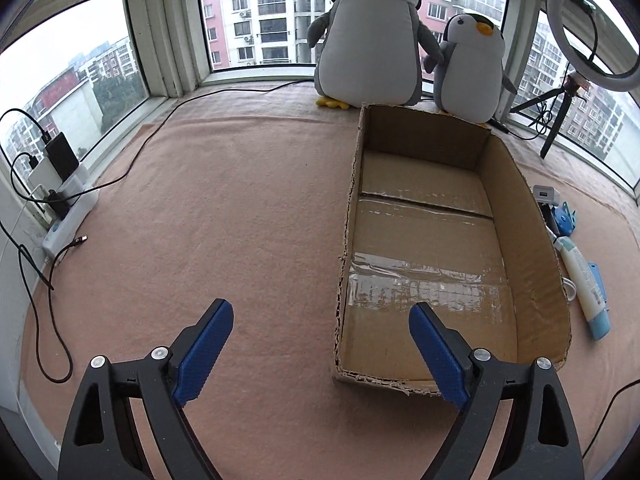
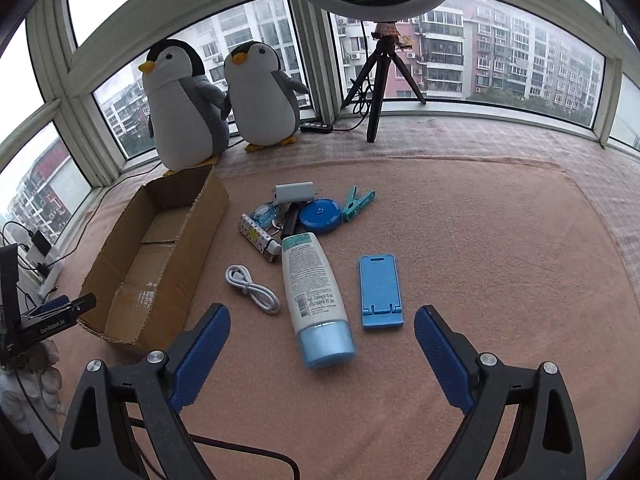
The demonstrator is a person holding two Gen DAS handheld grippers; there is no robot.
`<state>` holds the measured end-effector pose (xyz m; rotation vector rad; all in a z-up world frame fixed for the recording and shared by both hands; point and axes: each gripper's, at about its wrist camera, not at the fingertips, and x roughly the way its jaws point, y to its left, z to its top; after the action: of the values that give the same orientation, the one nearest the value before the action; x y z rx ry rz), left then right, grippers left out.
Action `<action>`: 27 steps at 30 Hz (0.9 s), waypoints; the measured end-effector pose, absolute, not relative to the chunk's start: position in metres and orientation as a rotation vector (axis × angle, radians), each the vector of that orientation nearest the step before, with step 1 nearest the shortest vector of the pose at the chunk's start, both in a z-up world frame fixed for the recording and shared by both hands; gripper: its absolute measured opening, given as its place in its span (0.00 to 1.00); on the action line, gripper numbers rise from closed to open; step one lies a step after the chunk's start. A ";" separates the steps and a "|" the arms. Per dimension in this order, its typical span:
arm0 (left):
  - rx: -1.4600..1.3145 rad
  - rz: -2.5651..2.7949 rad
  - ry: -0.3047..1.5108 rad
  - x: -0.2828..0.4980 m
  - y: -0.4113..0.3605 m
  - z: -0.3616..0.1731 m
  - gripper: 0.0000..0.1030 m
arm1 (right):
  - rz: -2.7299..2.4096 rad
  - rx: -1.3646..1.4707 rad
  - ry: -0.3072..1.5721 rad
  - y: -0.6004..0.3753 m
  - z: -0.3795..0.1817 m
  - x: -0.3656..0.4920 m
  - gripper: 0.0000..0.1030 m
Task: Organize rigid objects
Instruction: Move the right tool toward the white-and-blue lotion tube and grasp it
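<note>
Right gripper (image 2: 322, 354) first: jaws spread wide, nothing between them, hovering just short of the lotion tube (image 2: 311, 296), whose blue cap end lies nearest. Left gripper (image 1: 320, 346) likewise gaping and holding zilch, parked at the near-left corner of the cardboard box (image 1: 524, 248).

Box interior, seen from the left wrist cam: bare taped floor, no items in it at all. So progress = nil as far as visible; sorting hasn't started.

Working outward on the pink blanket (image 2: 480, 240), right of the box: blue phone stand (image 2: 380, 290) flat beside the tube, white coiled cable (image 2: 252, 288) on the tube's other side, between it and the box wall. Further back, a cluster touching or overlapping: patterned lighter (image 2: 256, 236), dark handle-like item (can't ID), round blue tape measure (image 2: 320, 218), teal clothes peg (image 2: 358, 202), small grey charger block (image 2: 294, 192), and something clear/teal I can't make out.

Far end: two plush penguins (image 2: 224, 100) and a ring-light tripod (image 2: 380, 76) by the windows, prob. not part of the job.

Judgement: everything left to do; tube looks like the likely first pick for the right side.
</note>
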<state>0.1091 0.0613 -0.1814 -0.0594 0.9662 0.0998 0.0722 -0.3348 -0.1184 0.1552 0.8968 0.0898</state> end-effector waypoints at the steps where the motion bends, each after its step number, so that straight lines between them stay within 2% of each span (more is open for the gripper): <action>1: -0.056 0.101 0.972 0.111 0.061 -0.184 0.86 | 0.097 0.145 0.906 -0.334 -0.121 0.075 0.89; 9: -0.076 0.099 1.008 0.122 0.065 -0.201 0.80 | 0.124 0.068 0.954 -0.323 -0.143 0.101 0.85; 15: -0.070 0.095 1.023 0.128 0.065 -0.209 0.73 | 0.144 -0.002 1.008 -0.313 -0.163 0.122 0.74; 19: -0.070 0.090 1.026 0.132 0.063 -0.212 0.69 | 0.161 -0.014 1.046 -0.312 -0.175 0.134 0.61; 27: -0.069 0.094 1.026 0.130 0.063 -0.213 0.67 | 0.171 -0.017 1.074 -0.309 -0.192 0.142 0.58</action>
<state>0.1296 0.0634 -0.2128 -0.0693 1.0257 0.0935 0.1420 -0.3093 -0.1920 -0.0172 1.0739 0.1707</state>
